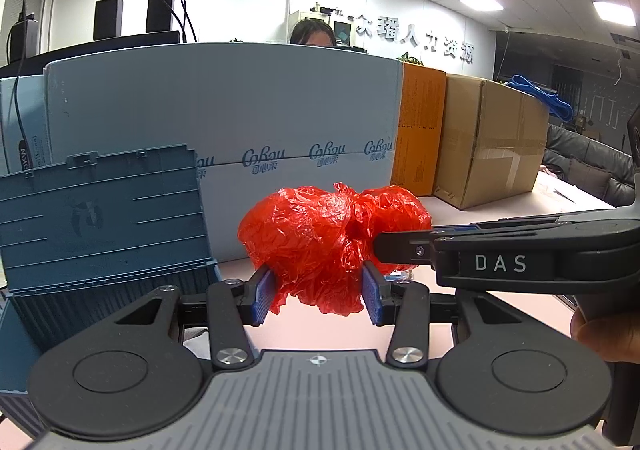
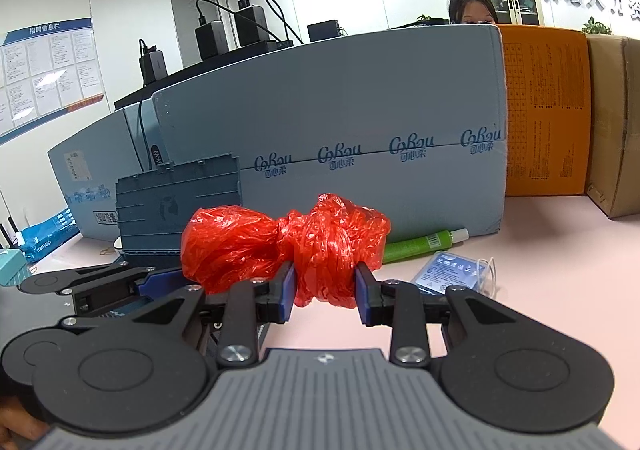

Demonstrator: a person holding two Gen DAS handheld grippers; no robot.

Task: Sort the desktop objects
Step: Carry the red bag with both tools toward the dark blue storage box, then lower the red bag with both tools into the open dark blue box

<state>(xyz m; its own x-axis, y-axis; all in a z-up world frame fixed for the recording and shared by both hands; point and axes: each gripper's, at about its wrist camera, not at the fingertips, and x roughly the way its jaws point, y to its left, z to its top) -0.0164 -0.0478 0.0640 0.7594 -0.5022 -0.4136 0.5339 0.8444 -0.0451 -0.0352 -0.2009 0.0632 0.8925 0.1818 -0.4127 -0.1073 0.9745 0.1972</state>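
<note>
Left wrist view: "DAS" reads on the right gripper (image 1: 370,248), which reaches in from the right; "CoRou" repeats along the pale blue carton (image 1: 224,110) behind. The left gripper (image 1: 318,292) pinches the red plastic bag (image 1: 320,242) between its blue pads, the bag bulging above the fingers.

Right wrist view: the right gripper (image 2: 325,292) clamps the red plastic bag's (image 2: 280,246) right lobe. A green tube (image 2: 424,244) lies partly hidden behind the bag; a small blue packet's (image 2: 448,274) print is unreadable.
</note>
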